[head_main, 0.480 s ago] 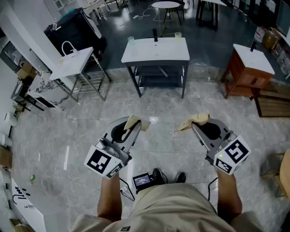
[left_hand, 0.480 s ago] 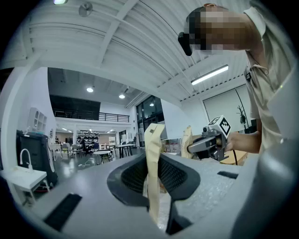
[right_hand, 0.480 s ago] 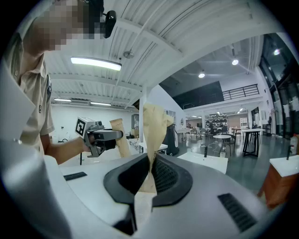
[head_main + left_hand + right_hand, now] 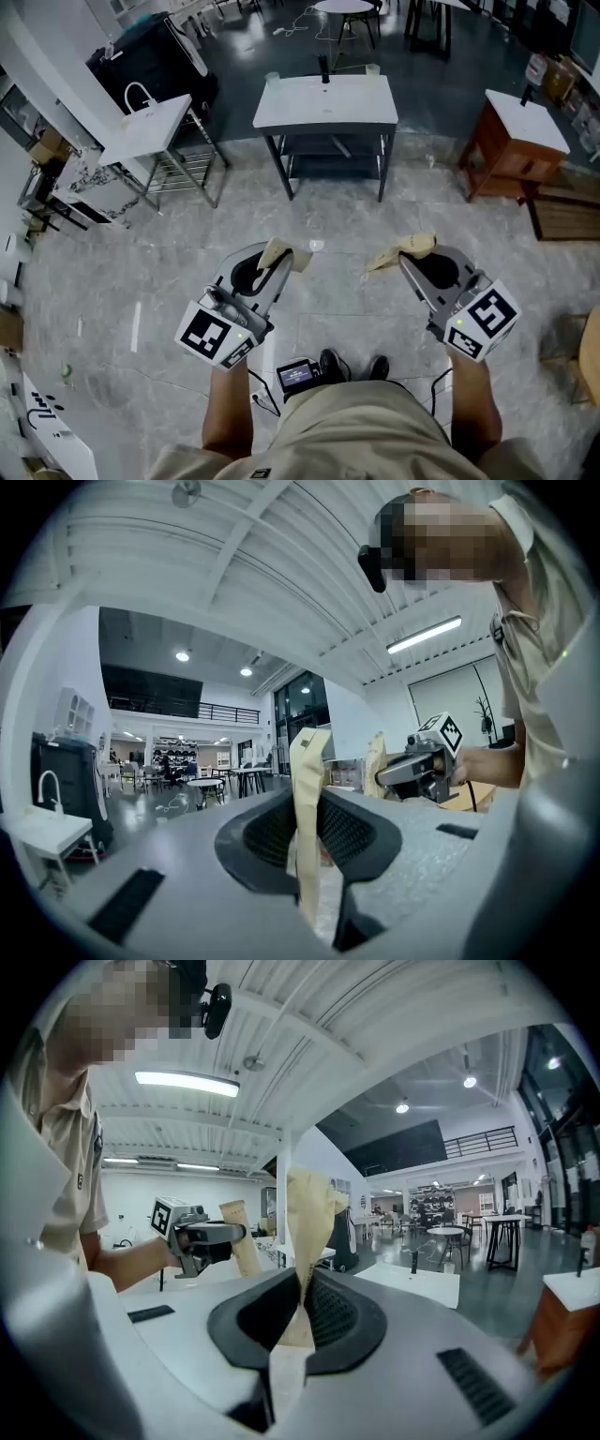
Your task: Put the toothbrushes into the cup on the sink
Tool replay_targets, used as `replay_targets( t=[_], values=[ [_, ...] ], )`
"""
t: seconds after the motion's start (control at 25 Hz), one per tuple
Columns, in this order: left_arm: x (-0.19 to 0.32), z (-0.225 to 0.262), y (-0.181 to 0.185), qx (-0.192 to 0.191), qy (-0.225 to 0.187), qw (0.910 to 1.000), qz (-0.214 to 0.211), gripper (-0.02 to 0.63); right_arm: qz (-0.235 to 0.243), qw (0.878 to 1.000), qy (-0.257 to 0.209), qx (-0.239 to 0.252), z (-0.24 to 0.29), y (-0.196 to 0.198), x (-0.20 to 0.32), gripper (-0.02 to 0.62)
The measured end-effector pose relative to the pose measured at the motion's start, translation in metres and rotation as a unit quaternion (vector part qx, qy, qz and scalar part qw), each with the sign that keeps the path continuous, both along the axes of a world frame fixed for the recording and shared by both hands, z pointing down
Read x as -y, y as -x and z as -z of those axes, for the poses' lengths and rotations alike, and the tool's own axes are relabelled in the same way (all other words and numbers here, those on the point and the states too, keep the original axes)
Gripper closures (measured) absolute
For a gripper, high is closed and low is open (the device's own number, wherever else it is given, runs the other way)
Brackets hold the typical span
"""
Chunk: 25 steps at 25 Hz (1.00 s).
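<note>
The white sink stand (image 4: 324, 103) is a few steps ahead on the tiled floor, with a dark faucet (image 4: 324, 67) and a pale cup at each back corner (image 4: 272, 81) (image 4: 372, 69). It also appears in the right gripper view as the sink stand (image 4: 412, 1284). I cannot make out any toothbrush. My left gripper (image 4: 282, 253) (image 4: 309, 754) is held level at waist height, shut, its tan-taped fingers pressed together with nothing seen between them. My right gripper (image 4: 401, 250) (image 4: 309, 1196) is beside it, also shut and empty. Both are far short of the sink.
A second white sink table (image 4: 150, 127) with a curved tap and a black bin (image 4: 155, 61) are at the left. A wooden cabinet with a white top (image 4: 517, 141) is at the right. A round table (image 4: 343, 11) and chairs are behind. My shoes (image 4: 328, 361) are below.
</note>
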<state>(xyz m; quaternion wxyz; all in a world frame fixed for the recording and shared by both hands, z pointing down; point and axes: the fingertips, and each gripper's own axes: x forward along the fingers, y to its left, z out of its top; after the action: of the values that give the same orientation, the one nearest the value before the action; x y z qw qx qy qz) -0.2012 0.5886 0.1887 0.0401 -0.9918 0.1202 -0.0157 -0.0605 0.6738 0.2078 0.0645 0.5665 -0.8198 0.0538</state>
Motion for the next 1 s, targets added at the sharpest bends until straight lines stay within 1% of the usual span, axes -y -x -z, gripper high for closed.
replay_targets(
  t=[0.16,0.36,0.56,0.68,0.84,1.0],
  values=[
    [0.019,-0.009,0.006,-0.004,0.005,1.0000,-0.006,0.543,-0.007,1.000,0.000,0.009,-0.006,0.006,0.018,0.571],
    [0.075,-0.014,0.028,-0.015,0.008,0.9997,-0.019,0.543,-0.021,1.000,-0.001,0.010,-0.008,0.030,0.072,0.571],
    [0.097,-0.015,0.026,-0.025,0.011,0.9992,-0.028,0.543,-0.024,1.000,0.000,0.004,-0.005,0.036,0.093,0.571],
    [0.109,-0.011,0.017,-0.032,0.012,0.9989,-0.032,0.543,-0.033,0.999,0.000,-0.001,0.000,0.024,0.105,0.571],
    [0.124,-0.011,-0.002,-0.030,0.013,0.9989,-0.034,0.543,-0.040,0.999,-0.003,-0.001,0.003,0.001,0.119,0.571],
    [0.133,-0.015,-0.034,-0.025,0.013,0.9992,-0.030,0.543,-0.044,0.999,-0.005,0.001,0.000,-0.038,0.127,0.571]
  ],
)
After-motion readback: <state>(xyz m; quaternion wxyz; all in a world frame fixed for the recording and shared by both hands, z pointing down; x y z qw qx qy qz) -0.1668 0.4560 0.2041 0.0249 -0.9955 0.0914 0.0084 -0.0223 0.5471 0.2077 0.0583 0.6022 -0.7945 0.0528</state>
